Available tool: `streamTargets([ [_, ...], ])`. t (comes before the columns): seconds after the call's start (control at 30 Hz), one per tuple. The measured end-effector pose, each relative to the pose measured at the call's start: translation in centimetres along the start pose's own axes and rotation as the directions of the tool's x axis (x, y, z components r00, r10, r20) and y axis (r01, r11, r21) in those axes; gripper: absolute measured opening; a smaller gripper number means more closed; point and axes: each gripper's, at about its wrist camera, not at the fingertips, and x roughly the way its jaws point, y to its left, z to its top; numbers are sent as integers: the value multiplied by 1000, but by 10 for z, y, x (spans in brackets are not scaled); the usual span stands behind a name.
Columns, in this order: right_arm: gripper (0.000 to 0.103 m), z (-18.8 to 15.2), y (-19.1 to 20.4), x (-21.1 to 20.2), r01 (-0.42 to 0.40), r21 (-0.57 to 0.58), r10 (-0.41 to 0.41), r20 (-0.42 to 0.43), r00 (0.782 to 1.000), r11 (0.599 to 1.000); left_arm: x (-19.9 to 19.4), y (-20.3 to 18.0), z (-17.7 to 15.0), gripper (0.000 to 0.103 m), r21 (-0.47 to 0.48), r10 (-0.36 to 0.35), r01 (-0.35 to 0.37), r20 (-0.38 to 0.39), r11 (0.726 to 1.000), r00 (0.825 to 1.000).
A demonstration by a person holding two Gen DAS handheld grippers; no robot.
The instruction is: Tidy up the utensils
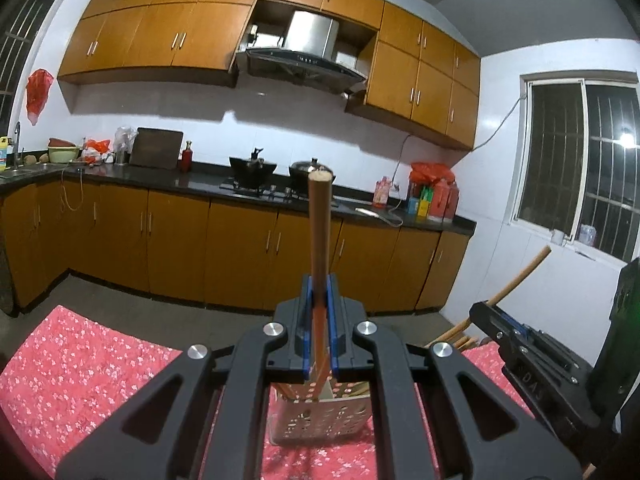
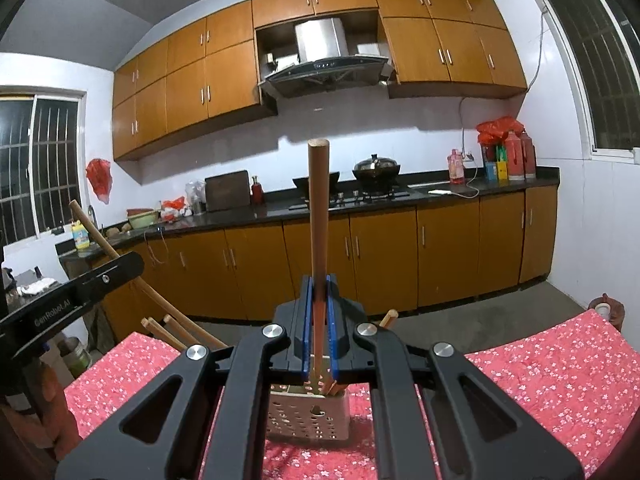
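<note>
1. Chopstick [image 1: 319, 236] stands upright, clamped in the left gripper [image 1: 319, 292] above the holder [image 1: 320, 416].
2. Second chopstick [image 2: 318, 216] is pinched in the right gripper [image 2: 319, 292].
3. Holder stands on the floral tablecloth [image 1: 80, 360], near its far edge.

Two lidded woks [image 2: 376, 170] on hob, mid-counter. Red flasks [image 2: 520, 152] near counter's right end; chopping board [image 2: 227, 191] leaning against wall. Range hood [image 2: 324, 68] overhead.

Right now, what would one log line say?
left claw: shut on wooden chopstick | right claw: shut on wooden chopstick | perforated metal holder: below, on red floral cloth
</note>
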Motion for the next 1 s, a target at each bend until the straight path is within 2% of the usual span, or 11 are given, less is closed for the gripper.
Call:
streamTargets([
  [0.23,7,-6,1,12,-11,3,11,-42,999,1000,18,3,-12,8,13,-4,5,-38,1000,999],
  [0.53,9,-5,2,21,-39,-6,38,-84,996,999,20,7,-17,10,-1,-6,6,-50,1000,999],
  [0.6,20,-5,1,18,-35,-1,35,-82,996,999,18,8,-15,20,-14,-13,12,-46,1000,999],
  [0.63,32,-5,0,16,-32,3,33,-75,997,999,16,10,-14,23,-22,-13,12,-42,1000,999],
  [0.67,35,-4,0,14,-31,7,31,-67,997,999,12,12,-13,27,-33,-16,15,-34,999,999],
  [0.8,36,0,-1,6,-20,3,21,-50,999,1000,1,21,-7,35,-60,-12,11,-16,998,1000],
  [0.93,47,2,-3,-3,4,-6,-4,-32,999,1000,-13,28,-3,44,-78,5,-5,0,997,1000],
  [1.0,51,2,-4,-7,18,-10,-18,-28,999,1000,-20,33,-4,52,-79,20,-19,6,997,1000],
])
